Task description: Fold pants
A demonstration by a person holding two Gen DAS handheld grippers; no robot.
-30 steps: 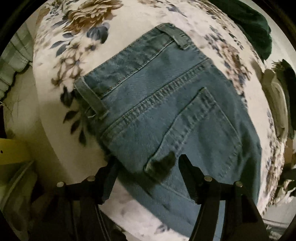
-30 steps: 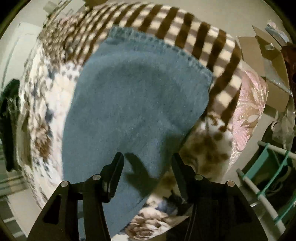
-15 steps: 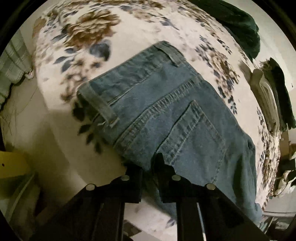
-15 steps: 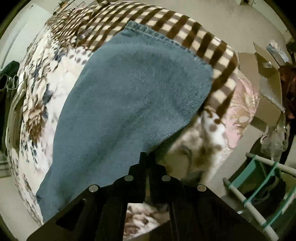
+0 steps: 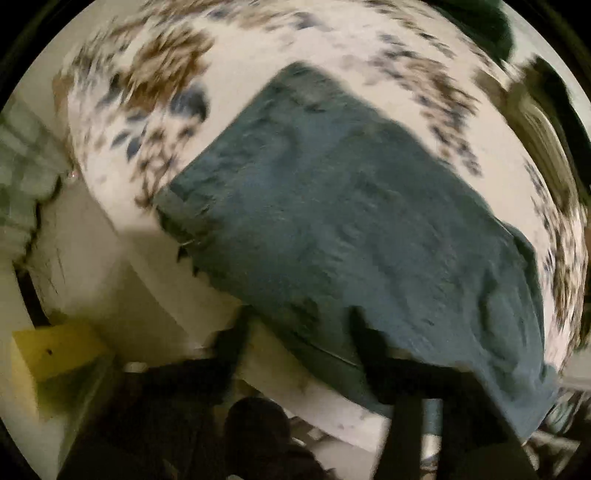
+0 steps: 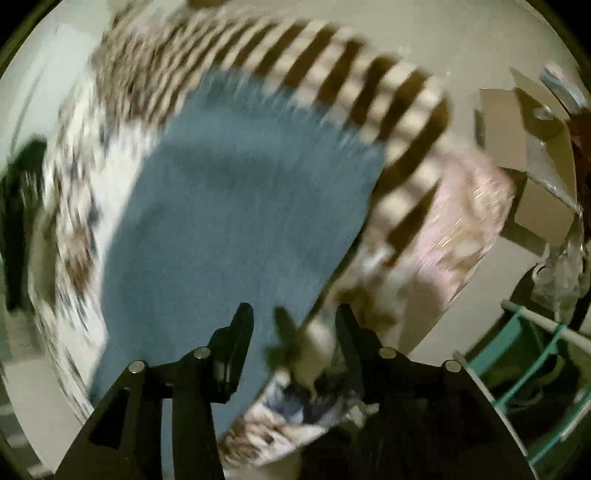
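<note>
Blue denim pants (image 5: 332, 221) lie flat on a floral bedspread (image 5: 258, 48); the left wrist view shows the waist end, blurred by motion. My left gripper (image 5: 299, 328) is open at the near edge of the denim, fingers apart, holding nothing. In the right wrist view the leg end of the pants (image 6: 240, 206) lies with its hem toward a brown striped blanket (image 6: 332, 74). My right gripper (image 6: 293, 325) is open over the near side edge of the leg, with nothing between the fingers.
The bed edge drops to a pale floor with a yellow object (image 5: 48, 358) at the lower left. Dark green clothing (image 5: 491, 22) lies at the far side. A pink pillow (image 6: 461, 214), cardboard boxes (image 6: 528, 140) and a teal rack (image 6: 535, 369) stand to the right.
Half a second ago both grippers were shut at the near edge of the denim. Now both have opened and let it go, and both views are blurred by motion.
</note>
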